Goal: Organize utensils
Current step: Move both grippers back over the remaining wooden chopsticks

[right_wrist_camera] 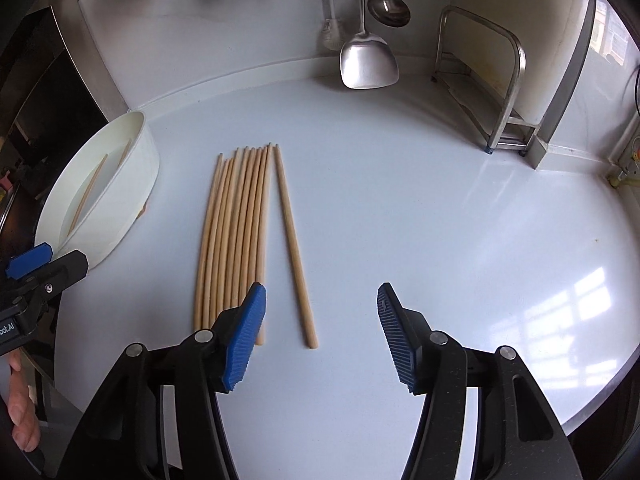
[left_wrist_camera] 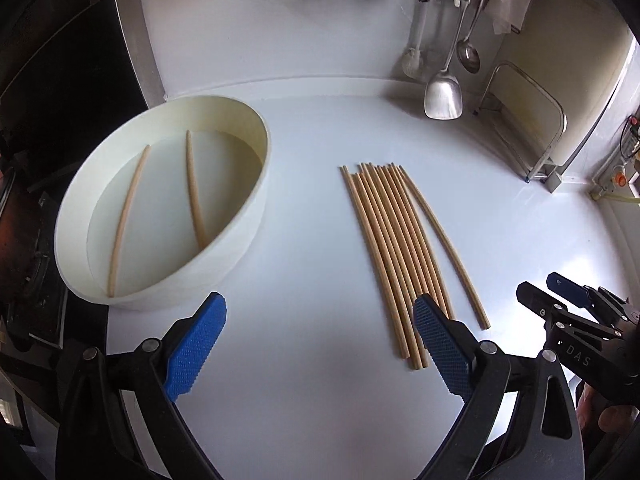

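Both pairs of jaws are held released above the white table (right_wrist_camera: 400, 200), with nothing between them. The left gripper (left_wrist_camera: 320, 344) is spread wide, and its right-hand ribbed blue pad overlaps the near ends of the bundle of chopsticks (left_wrist_camera: 394, 256). The right gripper (right_wrist_camera: 322, 336) is parted around bare table, with the lone chopstick (right_wrist_camera: 294, 248) ending just ahead of the gap and the bundle lying beside its left-hand pad.

The chopsticks are seen as slim, pale wooden rods, laid side by side and pointing away from the cameras. Two more chopsticks (left_wrist_camera: 160, 204) are found apart from each other inside the oval white tub (left_wrist_camera: 256, 208), smooth-walled, to the left of the bundle. A steel spatula (right_wrist_camera: 368, 60) and ladle (right_wrist_camera: 388, 8) are hung against the back wall, beside a metal rack (right_wrist_camera: 500, 92).
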Demonstrator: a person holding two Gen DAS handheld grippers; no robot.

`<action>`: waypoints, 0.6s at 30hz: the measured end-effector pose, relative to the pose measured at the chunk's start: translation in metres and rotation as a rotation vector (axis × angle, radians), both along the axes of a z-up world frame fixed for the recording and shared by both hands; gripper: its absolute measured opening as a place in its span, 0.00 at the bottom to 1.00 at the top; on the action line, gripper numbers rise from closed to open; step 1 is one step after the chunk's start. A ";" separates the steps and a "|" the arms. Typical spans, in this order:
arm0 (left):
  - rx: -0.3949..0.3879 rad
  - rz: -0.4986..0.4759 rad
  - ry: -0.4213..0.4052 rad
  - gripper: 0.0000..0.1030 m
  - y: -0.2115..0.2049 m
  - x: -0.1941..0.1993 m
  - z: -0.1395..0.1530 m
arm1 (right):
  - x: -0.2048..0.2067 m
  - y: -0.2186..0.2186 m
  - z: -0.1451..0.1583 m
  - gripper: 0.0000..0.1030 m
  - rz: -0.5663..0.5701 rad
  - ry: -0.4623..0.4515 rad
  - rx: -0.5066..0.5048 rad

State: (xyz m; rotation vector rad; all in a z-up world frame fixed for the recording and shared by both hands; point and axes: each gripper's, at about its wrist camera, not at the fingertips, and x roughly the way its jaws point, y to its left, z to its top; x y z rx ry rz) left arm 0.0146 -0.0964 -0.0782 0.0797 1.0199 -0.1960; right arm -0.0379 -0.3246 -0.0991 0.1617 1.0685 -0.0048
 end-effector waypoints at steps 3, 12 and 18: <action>0.015 0.011 0.006 0.90 -0.011 -0.002 -0.009 | -0.001 -0.006 -0.008 0.54 0.019 -0.004 0.006; 0.042 0.063 0.042 0.91 -0.026 0.005 -0.044 | 0.019 -0.006 -0.037 0.54 0.072 -0.038 -0.025; 0.031 0.099 0.002 0.91 -0.024 0.013 -0.056 | 0.032 0.004 -0.047 0.54 0.105 -0.072 -0.061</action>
